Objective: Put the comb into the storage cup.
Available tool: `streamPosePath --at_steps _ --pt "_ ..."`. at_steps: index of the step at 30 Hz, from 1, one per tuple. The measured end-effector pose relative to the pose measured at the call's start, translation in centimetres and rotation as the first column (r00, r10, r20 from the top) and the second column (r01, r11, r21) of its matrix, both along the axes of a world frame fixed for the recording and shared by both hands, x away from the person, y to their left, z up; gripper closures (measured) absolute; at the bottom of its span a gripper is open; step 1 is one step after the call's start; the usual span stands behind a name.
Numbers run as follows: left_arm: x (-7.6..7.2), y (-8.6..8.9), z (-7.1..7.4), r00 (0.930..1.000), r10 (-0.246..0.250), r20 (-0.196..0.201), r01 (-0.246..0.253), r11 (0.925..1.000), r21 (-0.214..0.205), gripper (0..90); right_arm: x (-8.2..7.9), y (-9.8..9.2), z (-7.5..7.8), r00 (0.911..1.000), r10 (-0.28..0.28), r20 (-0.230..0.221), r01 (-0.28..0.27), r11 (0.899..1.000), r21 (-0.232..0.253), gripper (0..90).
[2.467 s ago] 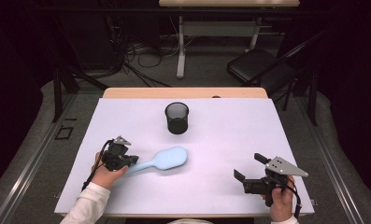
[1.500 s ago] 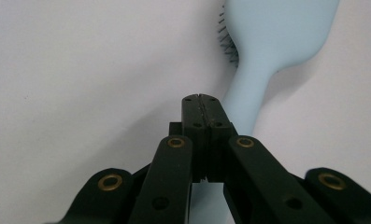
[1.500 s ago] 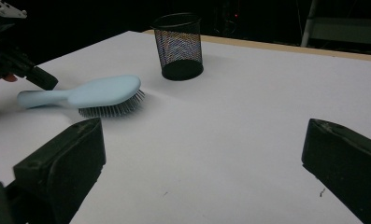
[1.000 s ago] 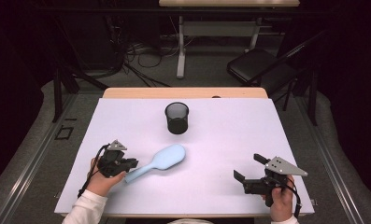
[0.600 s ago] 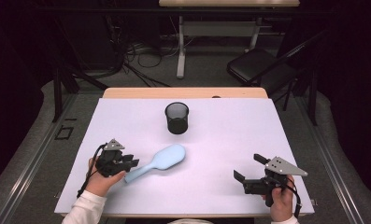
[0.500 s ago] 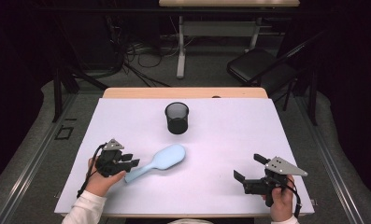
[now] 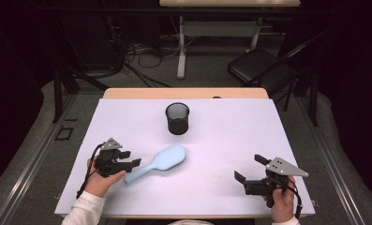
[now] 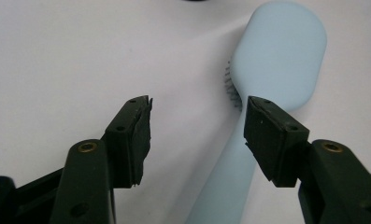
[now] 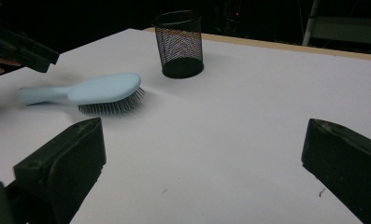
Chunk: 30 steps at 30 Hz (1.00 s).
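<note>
Looking down on the table, we see the light blue hairbrush lying bristles down on the white surface near the front left, its handle pointing toward the left gripper, whose jaws have just been opening and now stand apart, released, with the handle passing under the right-hand one and neither pad pressing on it. Over at the front right we find the right gripper resting with its jaws spread wide and nothing between them, while the black mesh cup stands upright farther back, well apart from the hairbrush.
</note>
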<state>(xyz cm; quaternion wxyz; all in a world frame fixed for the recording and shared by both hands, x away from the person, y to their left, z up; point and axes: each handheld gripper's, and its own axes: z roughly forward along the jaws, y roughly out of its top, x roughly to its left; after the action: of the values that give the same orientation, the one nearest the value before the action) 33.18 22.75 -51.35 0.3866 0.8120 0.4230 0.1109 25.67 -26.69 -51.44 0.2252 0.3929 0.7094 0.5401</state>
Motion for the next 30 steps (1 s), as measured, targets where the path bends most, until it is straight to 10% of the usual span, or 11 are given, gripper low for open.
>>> streamPosePath --at_steps 30 --pt "-0.08 0.44 0.87 0.9986 -0.032 0.042 0.037 0.9909 -0.130 0.5 0.14 0.06 -0.15 1.0000 -0.003 -0.005 0.003 1.000 -0.003 0.0"
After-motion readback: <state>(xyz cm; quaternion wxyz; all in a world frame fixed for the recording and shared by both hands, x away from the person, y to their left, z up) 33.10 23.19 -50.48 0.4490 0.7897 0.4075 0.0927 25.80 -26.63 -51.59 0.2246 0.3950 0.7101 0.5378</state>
